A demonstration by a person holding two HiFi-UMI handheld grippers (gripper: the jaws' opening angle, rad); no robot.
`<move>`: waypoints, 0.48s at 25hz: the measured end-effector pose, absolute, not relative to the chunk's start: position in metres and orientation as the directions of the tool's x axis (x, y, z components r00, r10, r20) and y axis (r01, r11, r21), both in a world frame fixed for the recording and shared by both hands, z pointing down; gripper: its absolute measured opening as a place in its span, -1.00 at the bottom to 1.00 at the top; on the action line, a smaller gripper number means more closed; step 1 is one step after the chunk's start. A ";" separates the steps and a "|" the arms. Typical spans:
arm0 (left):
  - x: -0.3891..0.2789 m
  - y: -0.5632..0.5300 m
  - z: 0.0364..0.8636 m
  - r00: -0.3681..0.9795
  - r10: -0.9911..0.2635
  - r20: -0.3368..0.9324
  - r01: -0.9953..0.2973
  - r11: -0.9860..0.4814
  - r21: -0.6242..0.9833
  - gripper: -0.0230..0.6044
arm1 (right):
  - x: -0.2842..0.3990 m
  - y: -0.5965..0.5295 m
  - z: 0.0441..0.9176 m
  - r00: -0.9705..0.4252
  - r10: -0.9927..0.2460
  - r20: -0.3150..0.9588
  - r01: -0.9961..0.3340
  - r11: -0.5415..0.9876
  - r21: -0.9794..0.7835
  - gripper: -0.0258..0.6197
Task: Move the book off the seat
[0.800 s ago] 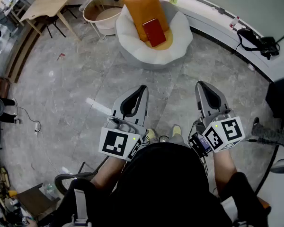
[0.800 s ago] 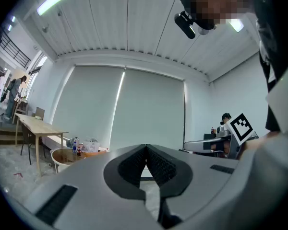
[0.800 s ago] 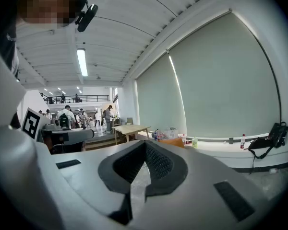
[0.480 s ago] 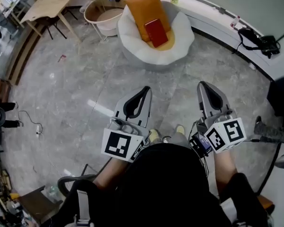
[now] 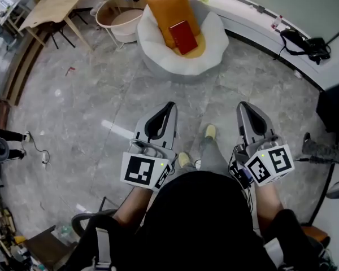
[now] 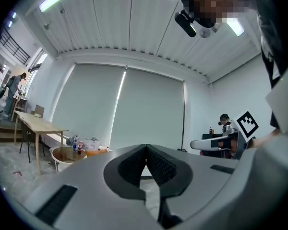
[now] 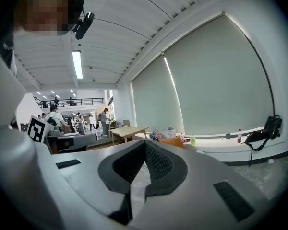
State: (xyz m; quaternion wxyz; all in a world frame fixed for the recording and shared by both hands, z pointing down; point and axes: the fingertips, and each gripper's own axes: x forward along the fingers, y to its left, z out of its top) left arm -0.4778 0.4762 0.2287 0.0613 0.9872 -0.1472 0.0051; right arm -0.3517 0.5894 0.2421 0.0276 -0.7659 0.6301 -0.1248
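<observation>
A red book (image 5: 182, 36) lies on an orange cushion (image 5: 169, 10) in a round white seat (image 5: 214, 44) at the top of the head view. My left gripper (image 5: 170, 104) hangs well short of it over the grey floor, jaws shut and empty. The right gripper (image 5: 241, 104) is beside it, also far from the seat, with its jaws together and nothing held. In the left gripper view the gripper (image 6: 145, 146) points level across the room; the book is hidden there. The right gripper (image 7: 145, 142) likewise looks over the room, with the orange cushion (image 7: 173, 141) just past its tip.
A round tub-like side table (image 5: 117, 11) stands left of the seat, a wooden table (image 5: 56, 4) further left. A white ledge (image 5: 271, 33) curves along the right with a black bag (image 5: 305, 41). My shoes (image 5: 210, 131) are on the floor between the grippers.
The view has shifted slightly: seat and book sit a little higher and left in frame. One foot has stepped forward between the grippers. Both grippers stay shut, held as before.
</observation>
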 end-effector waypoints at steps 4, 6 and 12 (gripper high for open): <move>-0.473 0.477 0.235 0.959 -0.282 0.031 -0.283 -0.949 0.135 -0.92 | -0.353 0.589 0.245 0.170 -0.971 0.170 -0.961 -0.202 -0.188 -0.90; -0.468 0.477 0.238 0.960 -0.278 0.038 -0.281 -0.950 0.140 -0.92 | -0.352 0.589 0.247 0.168 -0.970 0.175 -0.961 -0.200 -0.189 -0.90; -0.456 0.476 0.242 0.961 -0.273 0.055 -0.278 -0.951 0.134 -0.92 | -0.344 0.585 0.257 0.160 -0.969 0.190 -0.958 -0.200 -0.208 -0.90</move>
